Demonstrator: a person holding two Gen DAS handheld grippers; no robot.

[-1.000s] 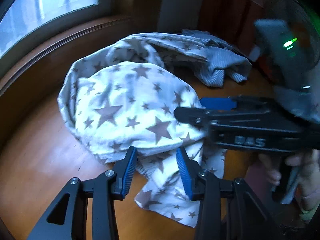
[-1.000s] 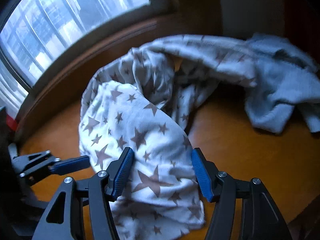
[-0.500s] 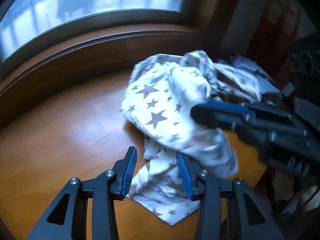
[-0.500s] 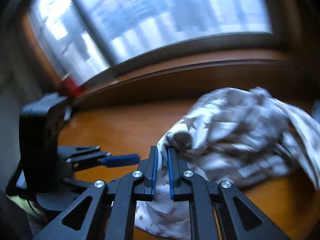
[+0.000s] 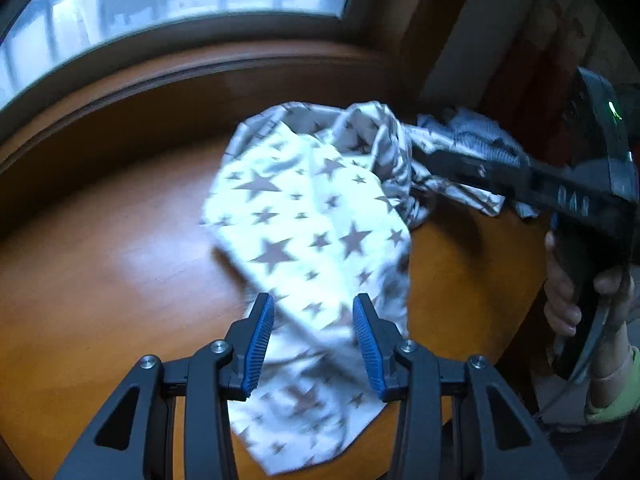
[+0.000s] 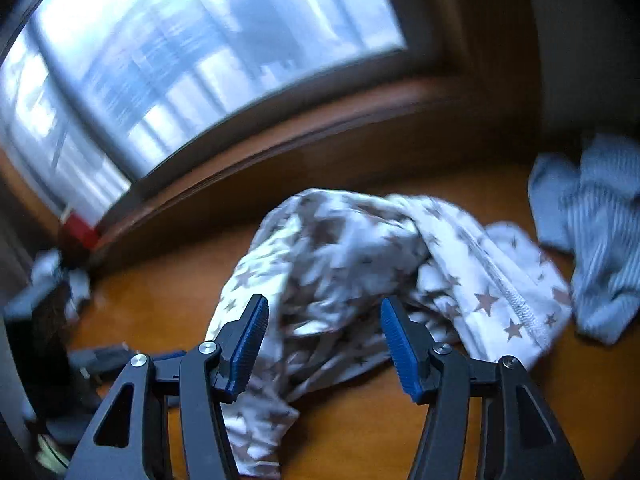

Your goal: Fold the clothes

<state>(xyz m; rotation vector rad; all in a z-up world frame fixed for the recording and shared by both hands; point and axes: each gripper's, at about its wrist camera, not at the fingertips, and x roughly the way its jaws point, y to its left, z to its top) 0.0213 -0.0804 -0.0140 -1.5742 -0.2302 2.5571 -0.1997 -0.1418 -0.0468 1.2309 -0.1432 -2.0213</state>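
A white garment with grey stars [image 5: 320, 232] lies crumpled on the wooden table [image 5: 100, 280], one flap stretched toward me in the left wrist view. My left gripper [image 5: 314, 340] is open, its blue pads either side of that flap's near end and just above it. In the right wrist view the same starred garment [image 6: 352, 264] is bunched ahead of my right gripper [image 6: 324, 344], which stands open over the heap, gripping nothing. A hand [image 5: 568, 292] holds the right tool at the right edge.
A blue-grey striped garment [image 6: 592, 240] lies crumpled at the right, touching the starred one. A raised wooden sill [image 5: 200, 76] and a window [image 5: 180, 0] run along the table's far side. A red object [image 6: 80, 234] sits at the far left by the sill.
My right gripper, shut on the starred cloth half a second ago, has opened and let it fall onto the table. The cloth now lies flatter and longer. My left gripper stays open.
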